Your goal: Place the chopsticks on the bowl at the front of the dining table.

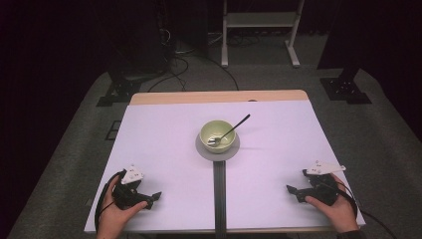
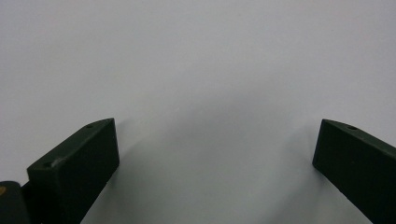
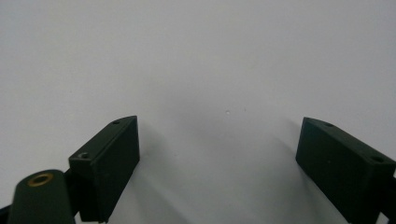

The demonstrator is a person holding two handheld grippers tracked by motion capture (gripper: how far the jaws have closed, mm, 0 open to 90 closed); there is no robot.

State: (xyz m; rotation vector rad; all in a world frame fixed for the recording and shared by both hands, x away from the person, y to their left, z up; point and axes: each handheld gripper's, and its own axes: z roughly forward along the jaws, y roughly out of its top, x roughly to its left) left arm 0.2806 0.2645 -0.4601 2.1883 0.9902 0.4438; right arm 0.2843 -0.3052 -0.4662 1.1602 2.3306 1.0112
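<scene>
A pale green bowl (image 1: pixel 217 135) stands on a round grey saucer (image 1: pixel 201 149) in the middle of the white table (image 1: pixel 164 144). A dark spoon (image 1: pixel 234 127) leans in the bowl, its handle pointing up to the right. My left gripper (image 1: pixel 152 199) rests low at the front left of the table, held by a hand, jaws turned toward the centre. In the left gripper view its jaws stand wide apart over bare white surface (image 2: pixel 210 93), nothing between them. My right gripper (image 1: pixel 292 190) sits at the front right, also open, with only white table (image 3: pixel 219 70) between its jaws.
A dark seam (image 1: pixel 219 199) runs from the saucer to the table's front edge. A wooden strip (image 1: pixel 219 96) lines the far edge. Beyond the table are stand bases (image 1: pixel 345 89), cables and a white frame (image 1: pixel 259 30) on the grey floor.
</scene>
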